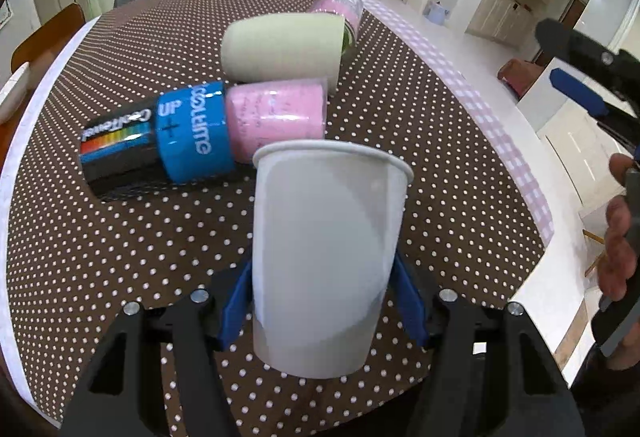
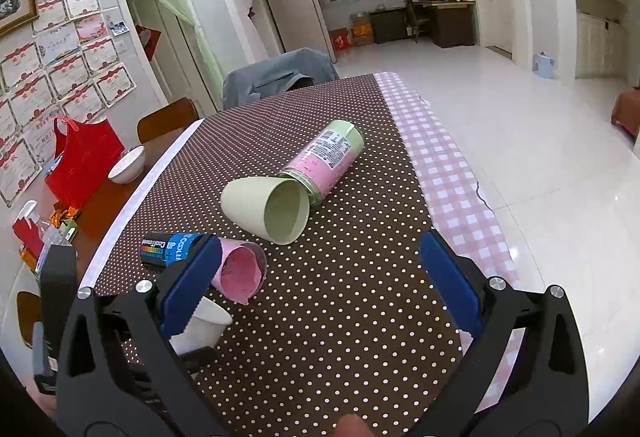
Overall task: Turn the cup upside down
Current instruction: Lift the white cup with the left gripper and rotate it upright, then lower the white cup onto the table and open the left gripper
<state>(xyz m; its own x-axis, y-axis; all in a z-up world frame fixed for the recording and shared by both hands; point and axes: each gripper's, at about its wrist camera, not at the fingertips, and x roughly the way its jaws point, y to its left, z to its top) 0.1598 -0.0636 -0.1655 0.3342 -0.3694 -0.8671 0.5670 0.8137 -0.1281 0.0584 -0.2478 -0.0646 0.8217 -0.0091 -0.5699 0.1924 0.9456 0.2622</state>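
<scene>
My left gripper [image 1: 324, 301] is shut on a white paper cup [image 1: 326, 249], pads on its two sides, held above the dotted tablecloth with its rim pointing away from the camera. In the right wrist view the same cup [image 2: 204, 321] shows at lower left, partly hidden behind my left finger. My right gripper [image 2: 320, 293] is open and empty above the table; it also shows at the right edge of the left wrist view [image 1: 592, 93].
On the brown dotted tablecloth [image 2: 340, 317] lie a pale green cup [image 2: 266, 207] on its side, a pink cup [image 2: 240, 271], a blue-and-black can [image 2: 168, 247] and a pink-and-green jar [image 2: 326, 161]. A red bag [image 2: 82, 161] and white bowl [image 2: 127, 165] stand left.
</scene>
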